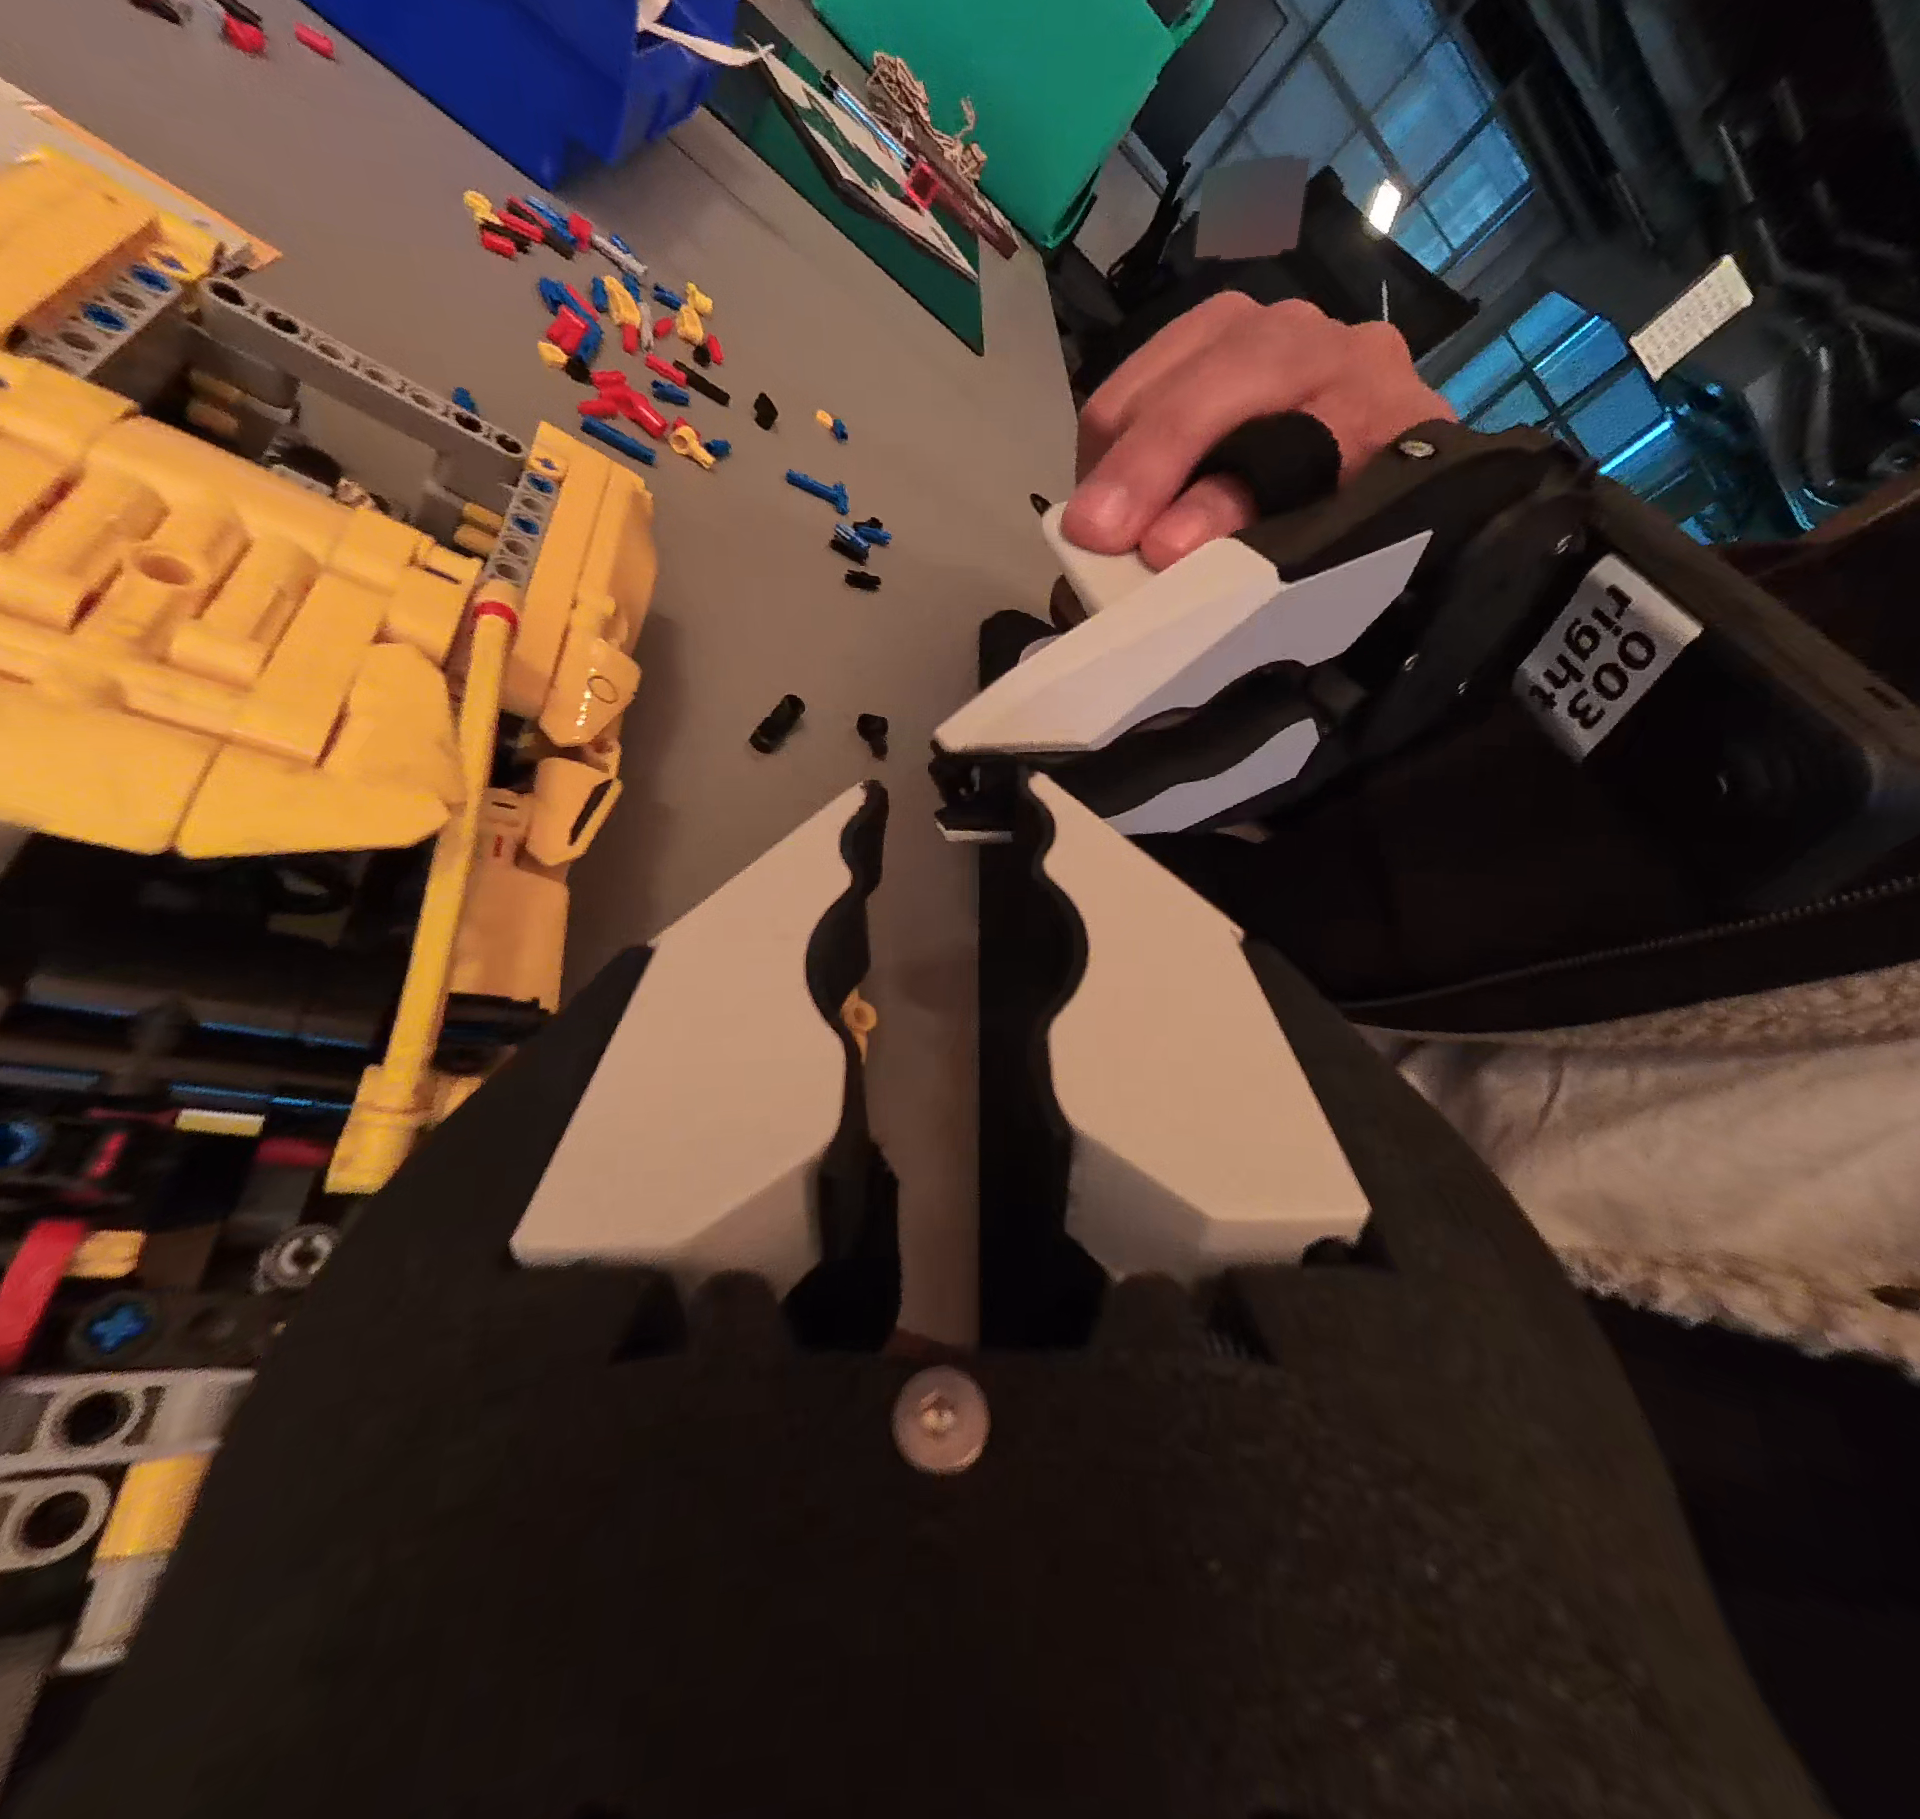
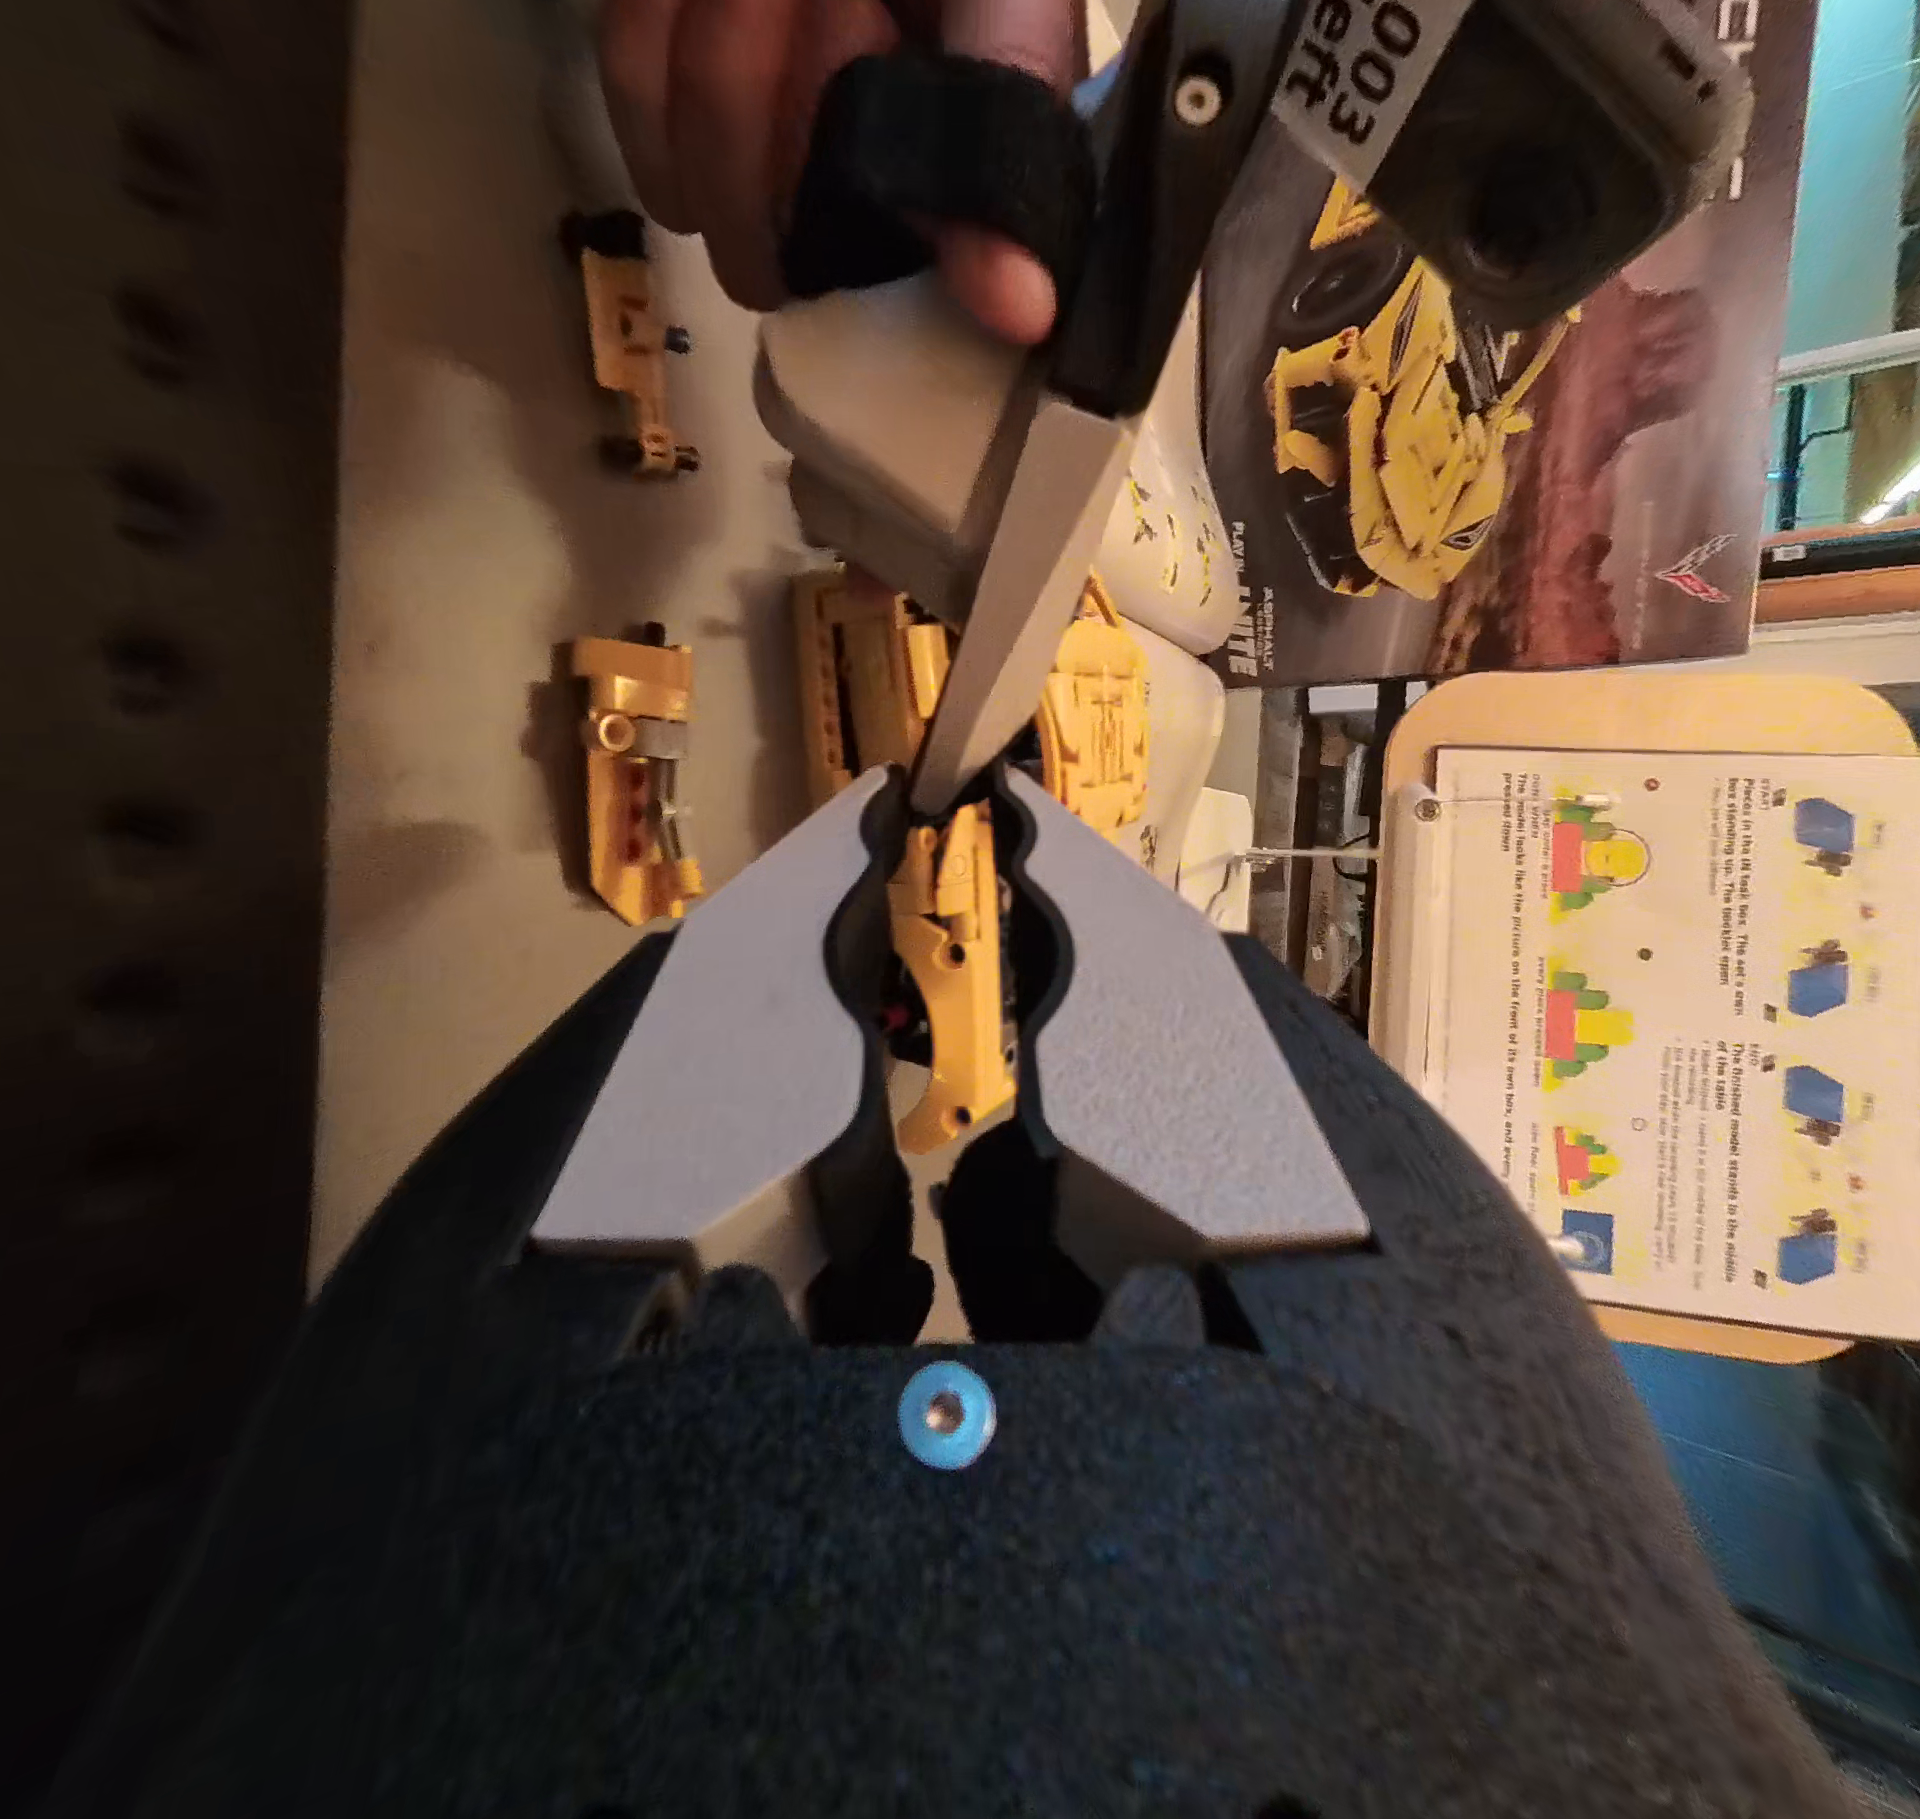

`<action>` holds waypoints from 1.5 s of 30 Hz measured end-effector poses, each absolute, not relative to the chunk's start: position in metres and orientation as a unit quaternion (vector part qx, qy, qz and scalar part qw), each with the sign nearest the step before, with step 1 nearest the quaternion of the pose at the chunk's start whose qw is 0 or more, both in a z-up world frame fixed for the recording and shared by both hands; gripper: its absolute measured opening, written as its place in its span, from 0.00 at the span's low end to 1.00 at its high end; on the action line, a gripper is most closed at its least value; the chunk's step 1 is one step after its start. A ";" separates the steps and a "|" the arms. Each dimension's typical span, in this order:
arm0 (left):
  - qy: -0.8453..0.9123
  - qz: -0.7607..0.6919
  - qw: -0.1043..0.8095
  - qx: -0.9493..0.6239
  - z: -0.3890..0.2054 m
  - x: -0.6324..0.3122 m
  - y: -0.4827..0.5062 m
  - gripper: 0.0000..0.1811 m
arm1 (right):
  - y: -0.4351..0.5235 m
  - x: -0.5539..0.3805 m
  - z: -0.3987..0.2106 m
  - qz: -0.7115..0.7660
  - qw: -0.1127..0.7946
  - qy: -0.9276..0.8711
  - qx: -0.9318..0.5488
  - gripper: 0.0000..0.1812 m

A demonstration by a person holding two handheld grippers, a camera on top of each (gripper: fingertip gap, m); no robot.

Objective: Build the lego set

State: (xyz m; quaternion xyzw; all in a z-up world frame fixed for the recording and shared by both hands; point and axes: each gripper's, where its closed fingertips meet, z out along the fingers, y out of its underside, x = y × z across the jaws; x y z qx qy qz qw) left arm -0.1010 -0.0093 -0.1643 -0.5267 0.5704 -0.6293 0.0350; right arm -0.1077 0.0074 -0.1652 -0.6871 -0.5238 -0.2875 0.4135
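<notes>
The yellow Lego car point(image 1: 260, 626) lies on the grey table point(image 1: 831, 335), left of both grippers. My left gripper point(image 1: 956, 795) is open by a narrow gap, its fingertips on either side of the right gripper's tip. A small yellow bit point(image 1: 857, 1016) sits against its left pad. My right gripper point(image 1: 961, 772) reaches in from the right, shut on a small black piece point(image 1: 971, 798). In the right wrist view, the right gripper point(image 2: 945, 803) meets the left gripper point(image 2: 966, 689) coming down from above. A yellow part of the car point(image 2: 945, 990) shows through the gap.
Loose red, blue, yellow and black pieces point(image 1: 623, 346) lie scattered behind the grippers. Two black pins point(image 1: 779, 725) lie close by. A blue bin point(image 1: 499, 13) and a green board point(image 1: 997, 34) stand at the back. Yellow sub-assemblies point(image 2: 623, 782), the set's box point(image 2: 1455, 367) and an instruction sheet point(image 2: 1662, 1021) are nearby. My two grippers' fingertips are within a few centimetres of each other.
</notes>
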 end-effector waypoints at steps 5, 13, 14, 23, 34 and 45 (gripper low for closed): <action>0.570 -0.627 0.051 -0.529 -0.162 -0.101 -0.006 0.03 | 0.011 -0.107 -0.164 -0.280 0.417 -0.514 -0.695 0.08; 0.572 -0.668 0.075 -0.469 -0.139 -0.108 -0.012 0.03 | 0.002 -0.113 -0.135 -0.173 0.550 -0.404 -0.710 0.10; 0.572 -0.677 0.089 -0.454 -0.132 -0.109 -0.012 0.03 | -0.001 -0.112 -0.127 -0.127 0.577 -0.367 -0.719 0.12; 0.566 -0.723 0.252 -0.305 -0.079 -0.130 -0.017 0.03 | -0.024 -0.145 -0.082 0.605 0.507 -0.031 -0.612 0.19; 0.622 -0.656 0.367 -0.221 -0.082 -0.136 -0.032 0.03 | -0.028 -0.135 -0.082 0.790 0.362 0.056 -0.491 0.08; 0.673 -0.587 0.393 -0.221 -0.107 -0.127 -0.034 0.03 | -0.025 -0.135 -0.108 0.759 0.340 0.063 -0.552 0.04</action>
